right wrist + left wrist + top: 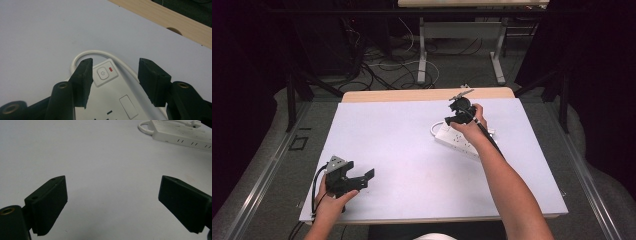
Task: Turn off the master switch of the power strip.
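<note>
A white power strip (457,140) lies flat on the right half of the white mat (402,130), with its cable looping round its far end. My right gripper (452,121) hangs over that end. In the right gripper view its jaws (115,61) stand open on either side of the strip (112,100), level with the round power button (103,74) and a lit red light (111,69); the pads do not press it. My left gripper (364,180) rests near the front left of the mat, open and with nothing in it (112,178). The strip (180,135) lies far beyond it.
The strip's white cable (85,53) curves just past the right jaws. A bare wooden table edge (427,94) runs behind the mat, with a round hole (173,30) in it. Beyond the table are desk legs and floor cables (422,65).
</note>
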{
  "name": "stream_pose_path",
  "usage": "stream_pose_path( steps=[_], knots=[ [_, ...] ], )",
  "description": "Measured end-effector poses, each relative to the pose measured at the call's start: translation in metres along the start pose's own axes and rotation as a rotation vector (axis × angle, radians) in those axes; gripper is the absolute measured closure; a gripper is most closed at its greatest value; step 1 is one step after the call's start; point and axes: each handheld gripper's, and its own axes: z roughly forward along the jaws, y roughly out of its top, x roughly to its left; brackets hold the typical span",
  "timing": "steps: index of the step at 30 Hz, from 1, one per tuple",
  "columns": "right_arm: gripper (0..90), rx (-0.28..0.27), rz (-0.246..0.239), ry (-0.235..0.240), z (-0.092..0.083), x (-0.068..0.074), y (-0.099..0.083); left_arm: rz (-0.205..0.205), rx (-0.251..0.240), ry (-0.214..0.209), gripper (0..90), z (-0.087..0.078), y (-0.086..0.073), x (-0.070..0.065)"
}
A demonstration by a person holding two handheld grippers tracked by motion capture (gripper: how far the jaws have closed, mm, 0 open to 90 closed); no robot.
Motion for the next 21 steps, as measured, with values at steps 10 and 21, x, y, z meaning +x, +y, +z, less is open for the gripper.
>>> stream_pose_path(
  steps=[10,21],
  knots=[
    [56.1,0.026,0.074,0.026,0.012,-0.005,-0.002,-0.002,-0.002,-0.001,8.6,0.000,0.000,0.001],
    [76.4,0.041,0.122,0.059,0.021,-0.005,-0.004,-0.005,-0.007,0.002,8.8,-0.002,0.000,0.001]
  ],
)
